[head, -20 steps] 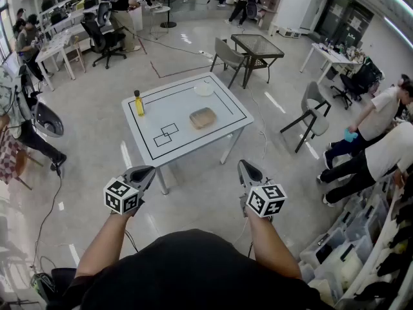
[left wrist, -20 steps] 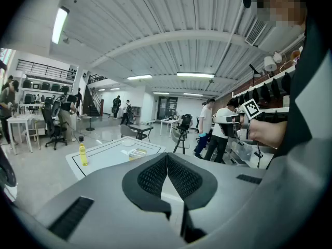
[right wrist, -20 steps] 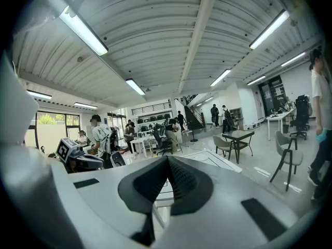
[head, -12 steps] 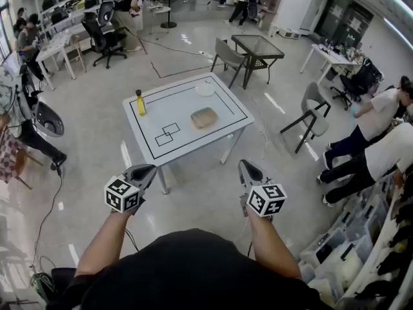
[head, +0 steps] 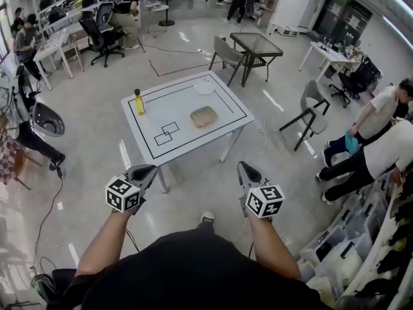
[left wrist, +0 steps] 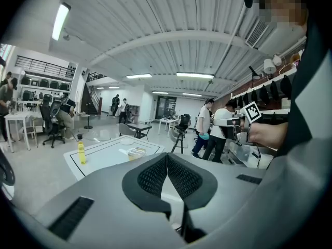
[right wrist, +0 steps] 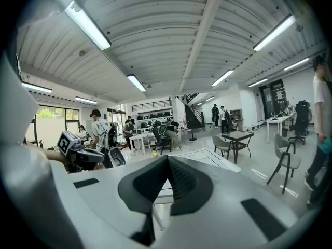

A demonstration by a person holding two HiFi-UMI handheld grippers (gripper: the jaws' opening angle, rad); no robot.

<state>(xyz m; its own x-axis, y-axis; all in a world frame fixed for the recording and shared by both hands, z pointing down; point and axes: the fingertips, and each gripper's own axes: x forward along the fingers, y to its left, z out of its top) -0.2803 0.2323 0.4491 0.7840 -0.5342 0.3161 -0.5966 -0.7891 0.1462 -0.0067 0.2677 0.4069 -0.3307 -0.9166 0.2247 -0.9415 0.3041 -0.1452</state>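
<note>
Both grippers hang over open floor, well short of the near edge of the white surface (head: 182, 148). The left gripper (head: 144, 171) has its jaws pressed together on nothing, and it's the same deal for the right gripper (head: 244, 168). A black outline runs just inside the surface's edges, with two small squares (head: 166, 133) drawn near the front. The yellow bottle (head: 138, 102) stands upright by the left edge, cap up. The tan block (head: 203, 116) lies flat toward the right, its long axis about parallel to the near edge. A white plate (head: 204, 88) sits at the far corner (the readable print is just the black-and-white markers on the gripper cubes).
</note>
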